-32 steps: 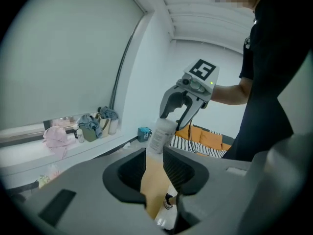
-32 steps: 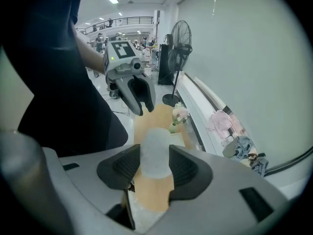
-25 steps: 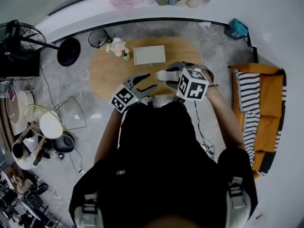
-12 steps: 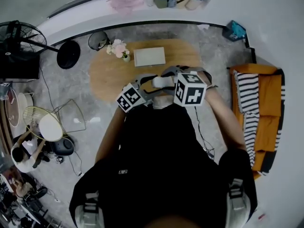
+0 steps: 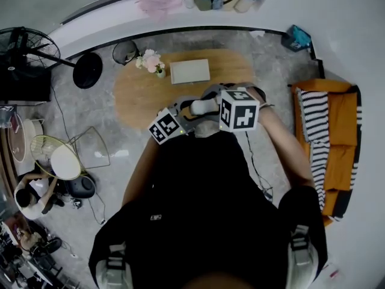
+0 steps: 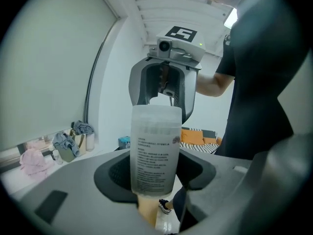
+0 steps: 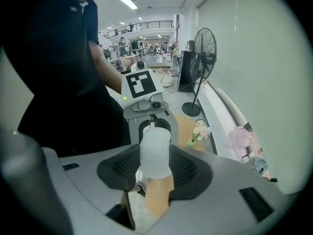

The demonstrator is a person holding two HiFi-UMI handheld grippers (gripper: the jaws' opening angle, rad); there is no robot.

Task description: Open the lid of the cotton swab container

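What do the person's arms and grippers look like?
Both grippers are grey, with two broad jaws lined with black ribbed pads. The left gripper and right gripper each carry a white cube with black square markers above a small camera. The person wears a black short-sleeved top. The left gripper's jaws have just been closing around the container.

The left gripper [image 5: 185,112], jaws just closing, and right gripper [image 5: 209,99] clamp the container [image 6: 155,151].
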